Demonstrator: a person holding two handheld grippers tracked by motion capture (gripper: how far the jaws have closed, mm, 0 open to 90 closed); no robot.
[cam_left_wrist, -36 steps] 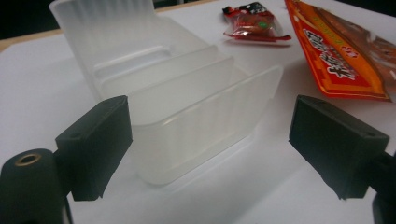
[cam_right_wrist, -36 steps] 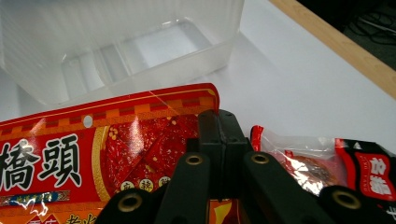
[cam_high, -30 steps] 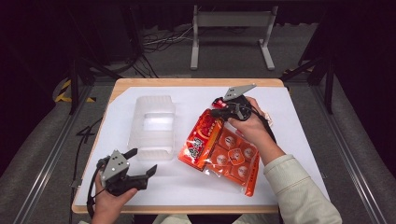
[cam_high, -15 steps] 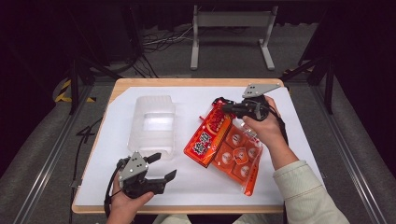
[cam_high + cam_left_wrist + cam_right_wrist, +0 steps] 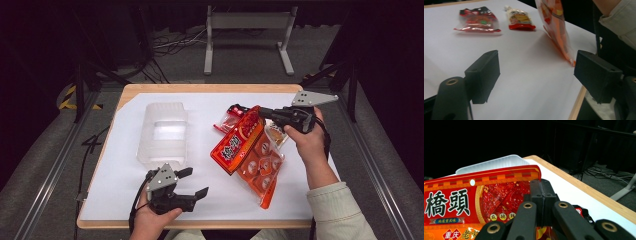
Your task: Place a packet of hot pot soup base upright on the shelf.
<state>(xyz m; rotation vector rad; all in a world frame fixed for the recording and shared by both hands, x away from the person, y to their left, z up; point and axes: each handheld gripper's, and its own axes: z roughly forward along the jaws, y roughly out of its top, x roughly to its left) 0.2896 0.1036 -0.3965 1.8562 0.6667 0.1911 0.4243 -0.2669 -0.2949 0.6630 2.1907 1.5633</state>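
A large orange-red snack packet (image 5: pixel 243 146) hangs tilted from its top edge, its lower end resting on the white table sheet (image 5: pixel 210 105). My right gripper (image 5: pixel 262 113) is shut on that top edge; in the right gripper view the jaws (image 5: pixel 541 192) pinch the packet (image 5: pixel 474 205) at its upper right corner. My left gripper (image 5: pixel 196 182) is near the front edge, pointing right; its jaws have just closed a little but stand open with nothing between them (image 5: pixel 539 75). Ahead of it lie a small red packet (image 5: pixel 477 22) and a small yellow-red packet (image 5: pixel 520 18).
A clear plastic container (image 5: pixel 162 132) stands left of centre, its rim (image 5: pixel 491 163) behind the held packet. The small red packet (image 5: pixel 231 117) lies beside the big one. A sleeve (image 5: pixel 619 22) and the table's wooden front edge (image 5: pixel 576 110) are close at the right.
My left gripper has slid to the right along the front edge. My right gripper has moved right and upward, dragging the big packet's top with it.
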